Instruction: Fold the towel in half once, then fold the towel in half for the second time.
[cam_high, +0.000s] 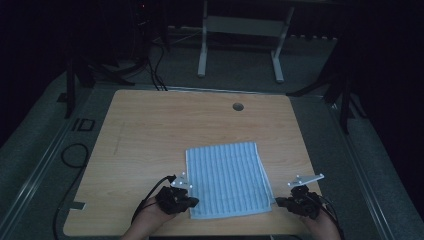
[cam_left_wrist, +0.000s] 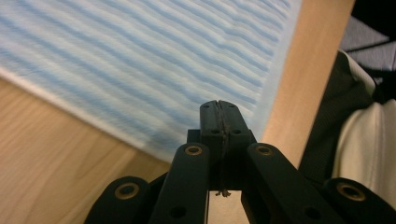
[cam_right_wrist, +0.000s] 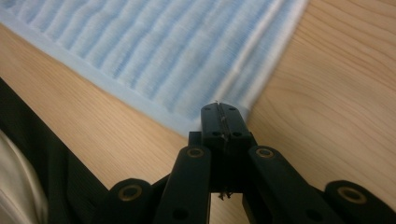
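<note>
A folded towel (cam_high: 227, 180) with pale blue and white stripes lies flat on the wooden table (cam_high: 150, 130), near its front edge. My left gripper (cam_high: 192, 201) rests at the towel's near left corner. In the left gripper view the towel (cam_left_wrist: 140, 60) lies just past the left gripper (cam_left_wrist: 218, 103), whose jaws are pressed together with no cloth visible between them. My right gripper (cam_high: 277, 201) sits at the near right corner. In the right gripper view the right gripper (cam_right_wrist: 218, 106) is shut, and its tip meets the corner of the towel (cam_right_wrist: 163, 51).
A round cable hole (cam_high: 238, 106) sits near the table's far edge. Beyond the table stand a white desk frame (cam_high: 202, 50) and dark stands. Cables (cam_high: 75, 155) lie on the floor to the left. The person's clothing (cam_left_wrist: 364, 140) is close behind the front edge.
</note>
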